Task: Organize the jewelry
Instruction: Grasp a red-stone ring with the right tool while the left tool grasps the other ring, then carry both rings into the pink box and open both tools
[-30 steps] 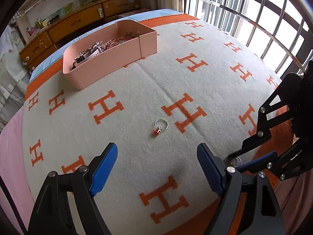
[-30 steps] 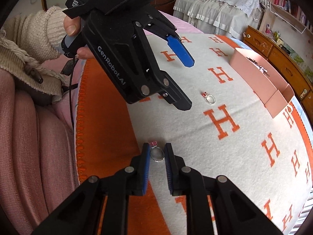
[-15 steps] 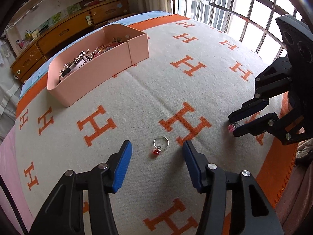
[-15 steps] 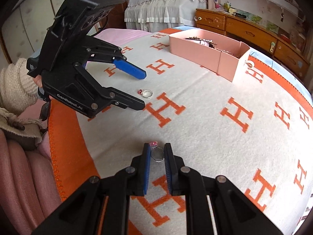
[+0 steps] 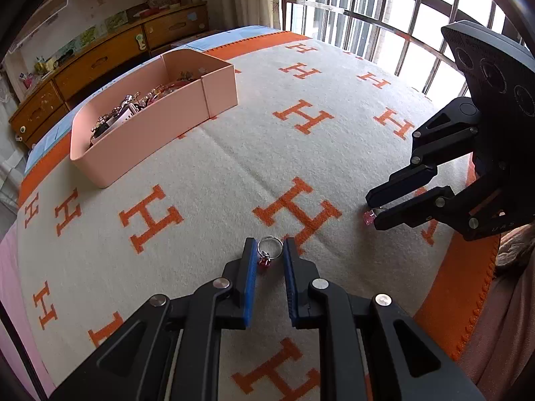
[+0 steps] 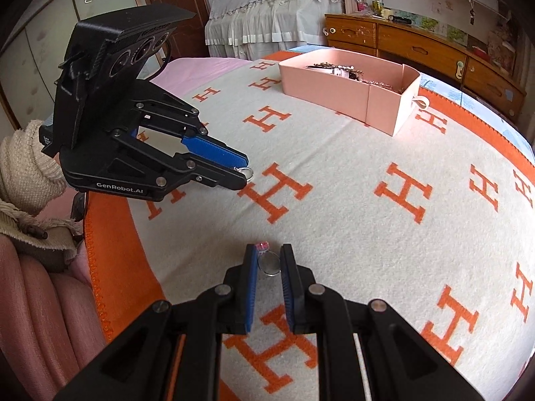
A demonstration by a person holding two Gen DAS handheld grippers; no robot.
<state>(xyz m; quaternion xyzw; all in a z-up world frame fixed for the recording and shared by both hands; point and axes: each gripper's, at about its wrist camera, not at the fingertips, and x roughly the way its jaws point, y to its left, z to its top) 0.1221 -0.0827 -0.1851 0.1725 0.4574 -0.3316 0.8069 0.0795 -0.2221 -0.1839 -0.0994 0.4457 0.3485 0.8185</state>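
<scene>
A silver ring with a red stone (image 5: 267,253) sits between the fingertips of my left gripper (image 5: 269,250), which is shut on it at the blanket's surface; its band also shows in the right wrist view (image 6: 246,173). My right gripper (image 6: 267,258) is shut on a silver ring with a pink stone (image 6: 269,262), held a little above the blanket; it shows in the left wrist view (image 5: 368,217) too. A pink tray (image 5: 140,133) holding several jewelry pieces stands further back, also in the right wrist view (image 6: 347,92).
A cream blanket with orange H marks (image 5: 301,120) covers the bed. Its orange border (image 6: 110,234) runs along the near edge. A wooden dresser (image 5: 100,63) stands behind the tray, window bars (image 5: 384,16) at the far side.
My left gripper has moved down to the red-stone ring and closed on it. My right gripper has kept hold of the pink-stone ring and shifted slightly.
</scene>
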